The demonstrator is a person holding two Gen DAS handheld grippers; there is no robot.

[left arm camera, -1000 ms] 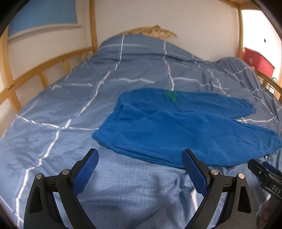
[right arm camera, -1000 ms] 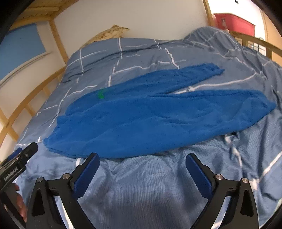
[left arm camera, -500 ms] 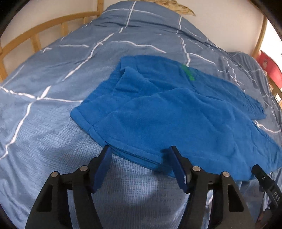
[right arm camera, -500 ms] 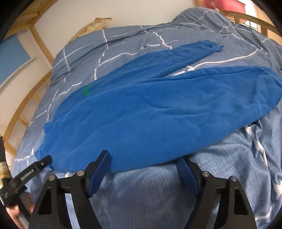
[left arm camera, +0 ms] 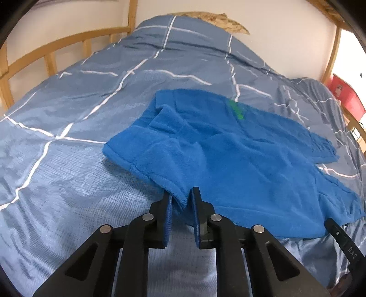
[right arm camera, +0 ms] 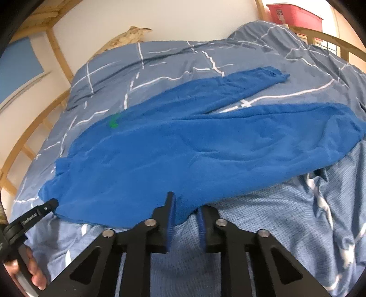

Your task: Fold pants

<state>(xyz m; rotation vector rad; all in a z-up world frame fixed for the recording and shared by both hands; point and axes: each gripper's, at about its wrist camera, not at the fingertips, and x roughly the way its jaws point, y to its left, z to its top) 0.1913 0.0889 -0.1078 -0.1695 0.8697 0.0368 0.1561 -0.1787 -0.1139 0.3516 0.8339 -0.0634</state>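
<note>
Blue fleece pants (left arm camera: 228, 155) lie spread on the bed, waist to the left, legs running right. A green tag (left arm camera: 236, 109) marks the waist. My left gripper (left arm camera: 180, 194) is closing on the near waist corner, its pads pinching a fold of fabric. In the right wrist view the pants (right arm camera: 183, 148) stretch across, both legs apart at the right. My right gripper (right arm camera: 186, 203) is closing on the near edge of the near leg, cloth between its pads. The left gripper's finger (right arm camera: 32, 217) shows at the left edge, held by a hand (right arm camera: 34, 276).
A blue duvet (left arm camera: 80, 114) with white lines covers the bed and is rumpled at the right (right arm camera: 331, 205). A wooden rail (left arm camera: 57, 48) runs along the left side. A red bin (right arm camera: 295, 13) stands beyond the far right rail.
Both grippers moved forward and down to the pants' near edge. Their jaws went from wide open to pinched on the fabric.
</note>
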